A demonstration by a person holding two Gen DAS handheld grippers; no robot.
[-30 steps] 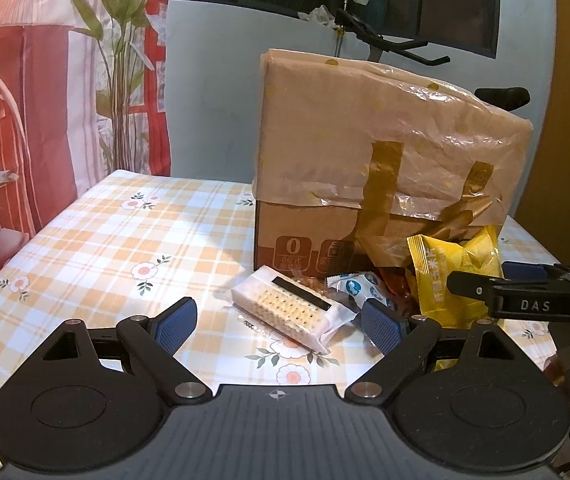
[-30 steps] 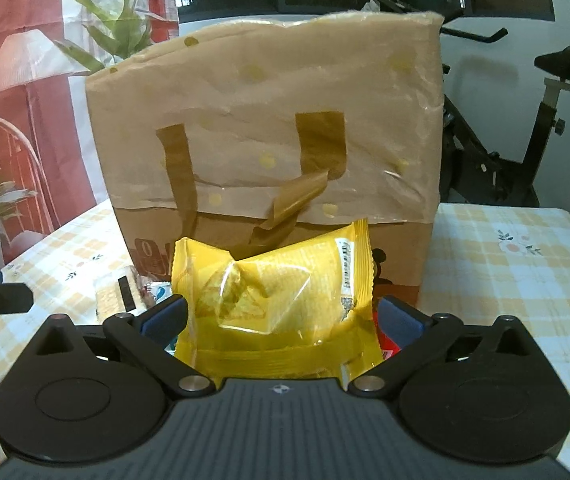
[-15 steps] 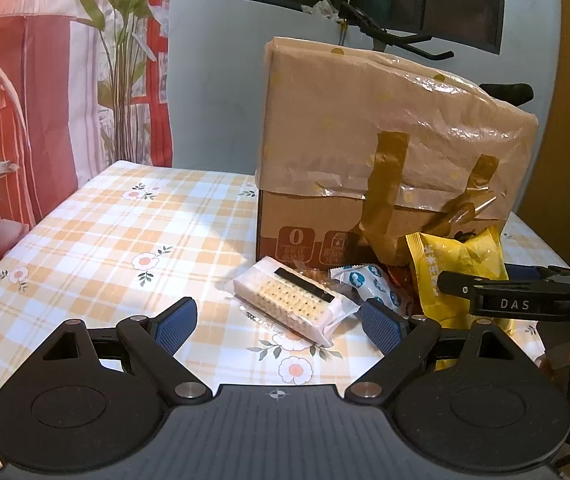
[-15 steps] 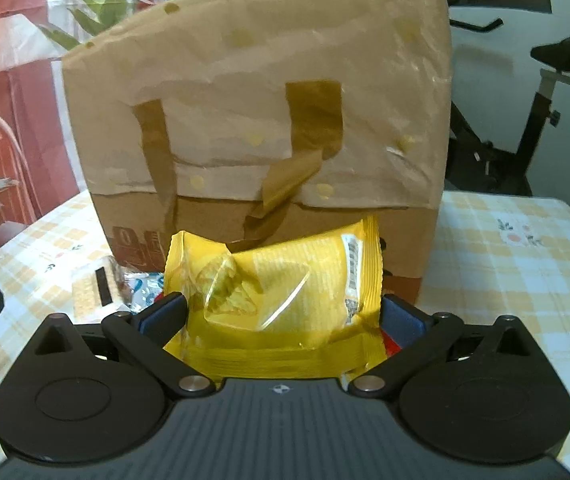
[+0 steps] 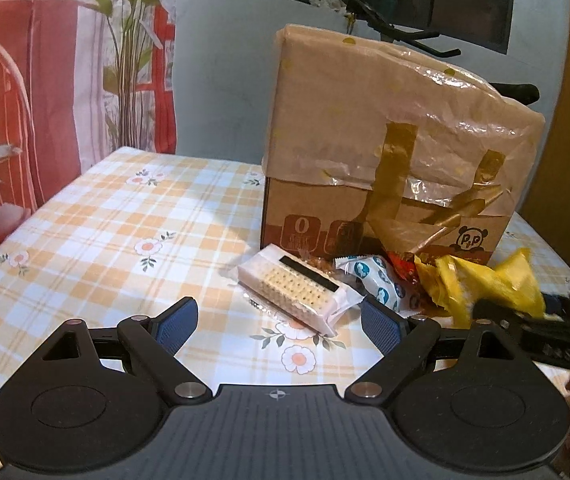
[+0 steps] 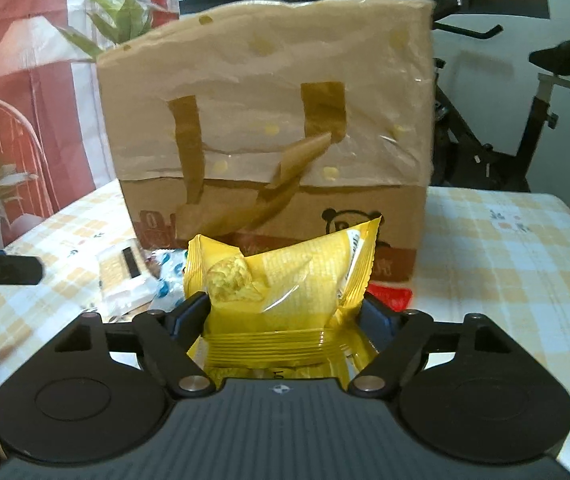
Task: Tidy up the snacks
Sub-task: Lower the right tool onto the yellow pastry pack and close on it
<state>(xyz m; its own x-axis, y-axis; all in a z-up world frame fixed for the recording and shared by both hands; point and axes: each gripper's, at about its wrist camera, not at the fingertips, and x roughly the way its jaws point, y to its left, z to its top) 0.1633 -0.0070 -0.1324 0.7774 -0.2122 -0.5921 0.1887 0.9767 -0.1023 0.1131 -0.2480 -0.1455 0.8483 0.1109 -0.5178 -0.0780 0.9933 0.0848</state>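
Left wrist view: left gripper (image 5: 279,320) fingers spread, empty, above checked floral surface (image 5: 97,236). One clear-wrapped cracker pack (image 5: 297,294), one white-blue packet (image 5: 377,282), beside one taped cardboard box (image 5: 385,168).

Right wrist view: right gripper (image 6: 285,312) fingers were closing on one crinkled yellow snack bag (image 6: 285,280), before box.

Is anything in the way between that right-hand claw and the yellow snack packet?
Nothing visible. The crinkly yellow plastic snack packet already sits between the right gripper fingers, whose jaws are closing on it and pinching its sides.
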